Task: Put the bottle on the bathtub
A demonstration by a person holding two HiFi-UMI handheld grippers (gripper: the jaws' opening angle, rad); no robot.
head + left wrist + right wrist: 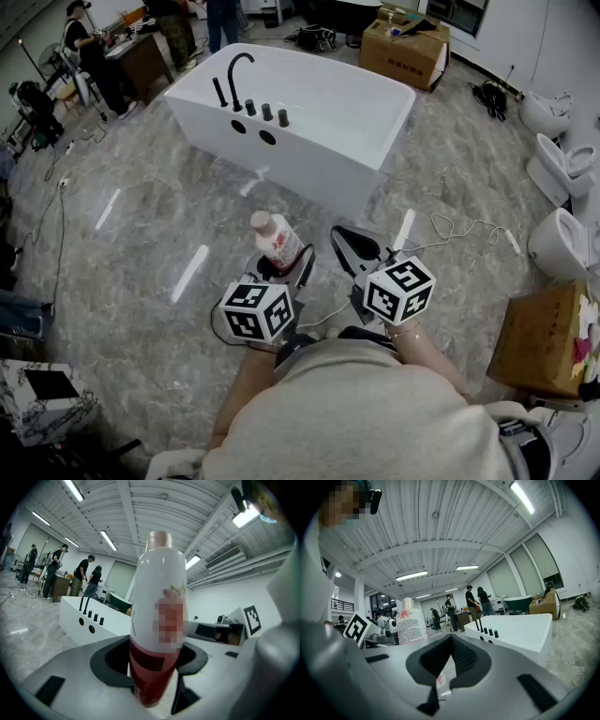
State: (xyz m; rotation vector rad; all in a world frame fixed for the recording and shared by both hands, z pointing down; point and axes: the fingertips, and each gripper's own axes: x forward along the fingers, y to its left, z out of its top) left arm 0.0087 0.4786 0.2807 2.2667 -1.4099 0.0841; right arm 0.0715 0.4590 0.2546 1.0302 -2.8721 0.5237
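The bottle [276, 240] stands between the fingers of the left gripper [284, 265]. The right gripper [349, 246] is just beside it on the right, and the tub [323, 155] lies ahead of both.

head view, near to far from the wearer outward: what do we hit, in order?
grey shirt → bottle, gripped in the left tongs → bathtub → cardboard box

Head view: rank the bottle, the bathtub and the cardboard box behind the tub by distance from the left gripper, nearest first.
1. Bottle: clamped in the left gripper itself.
2. Bathtub: ahead on the floor, centre of view.
3. Box: past the tub, top right.
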